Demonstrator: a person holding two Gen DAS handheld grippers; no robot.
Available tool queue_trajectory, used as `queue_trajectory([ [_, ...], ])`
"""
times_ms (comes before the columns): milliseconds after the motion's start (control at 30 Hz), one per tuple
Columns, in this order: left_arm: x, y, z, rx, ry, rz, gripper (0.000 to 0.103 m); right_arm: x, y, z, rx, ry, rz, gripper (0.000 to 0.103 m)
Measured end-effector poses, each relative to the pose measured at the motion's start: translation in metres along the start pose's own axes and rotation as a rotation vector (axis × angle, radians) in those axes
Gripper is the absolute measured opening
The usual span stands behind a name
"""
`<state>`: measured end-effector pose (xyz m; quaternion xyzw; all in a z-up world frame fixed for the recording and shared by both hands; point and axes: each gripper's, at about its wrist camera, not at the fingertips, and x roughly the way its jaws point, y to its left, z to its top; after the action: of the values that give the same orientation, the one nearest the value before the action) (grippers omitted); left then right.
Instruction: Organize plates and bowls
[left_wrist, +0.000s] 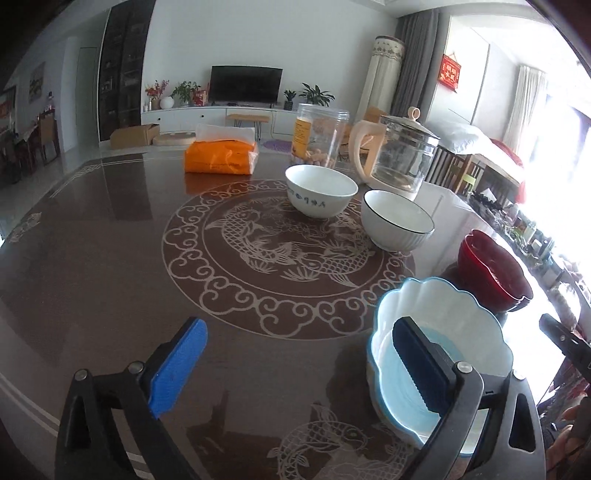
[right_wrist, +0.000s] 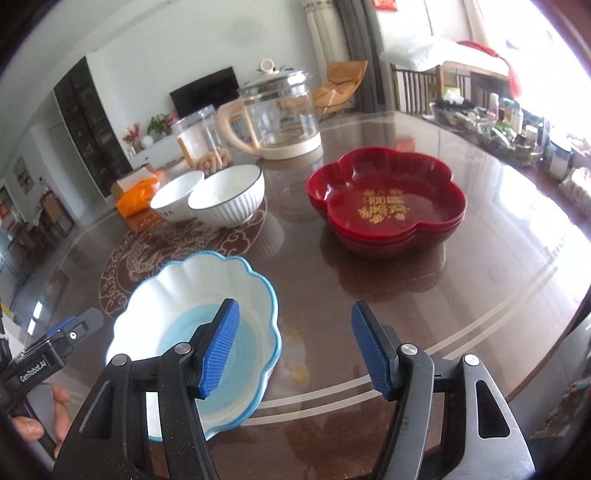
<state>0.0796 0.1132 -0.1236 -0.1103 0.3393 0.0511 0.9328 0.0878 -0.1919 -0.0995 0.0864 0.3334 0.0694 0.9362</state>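
A scalloped white-and-blue bowl (left_wrist: 454, 325) (right_wrist: 184, 291) sits near the table's front edge. My left gripper (left_wrist: 299, 363) is open, its right finger over the bowl, its left finger over bare table. My right gripper (right_wrist: 295, 350) is open and empty, its left finger over the bowl's right side. A stack of red flower-shaped dishes (right_wrist: 388, 203) (left_wrist: 491, 269) stands beyond it. Two white bowls, one with blue marks (left_wrist: 319, 190) (right_wrist: 175, 199) and one ribbed with a dark rim (left_wrist: 397, 221) (right_wrist: 227, 195), stand side by side further back.
A glass kettle with a cream handle (left_wrist: 399, 151) (right_wrist: 275, 114), a clear plastic jar (left_wrist: 319, 134) (right_wrist: 201, 138) and an orange tissue pack (left_wrist: 221, 153) stand at the back of the brown round table (left_wrist: 110, 258). Clutter lines the far right edge (right_wrist: 517, 129).
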Motion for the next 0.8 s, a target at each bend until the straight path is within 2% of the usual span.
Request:
queue_trajectory([
  [67,0.011,0.014,0.000,-0.012,0.024,0.026,0.100,-0.013,-0.002,0.000,0.014,-0.075,-0.033,0.070],
  [167,0.025,0.032,-0.002,-0.046,0.080,0.028,0.100,-0.023,-0.001,0.000,0.011,-0.138,-0.058,0.071],
  [367,0.017,0.042,-0.010,-0.113,0.103,-0.023,0.100,-0.025,0.007,0.001,-0.036,-0.164,-0.075,0.071],
  [433,0.014,0.038,-0.010,-0.097,0.110,-0.025,0.100,-0.025,0.007,0.001,-0.038,-0.165,-0.078,0.071],
  [633,0.005,0.013,-0.005,0.048,0.119,0.057,0.100,-0.022,0.005,0.000,-0.031,-0.152,-0.082,0.071],
  [800,0.005,0.008,-0.002,0.042,0.147,0.036,0.100,-0.021,0.006,0.000,-0.039,-0.143,-0.088,0.072],
])
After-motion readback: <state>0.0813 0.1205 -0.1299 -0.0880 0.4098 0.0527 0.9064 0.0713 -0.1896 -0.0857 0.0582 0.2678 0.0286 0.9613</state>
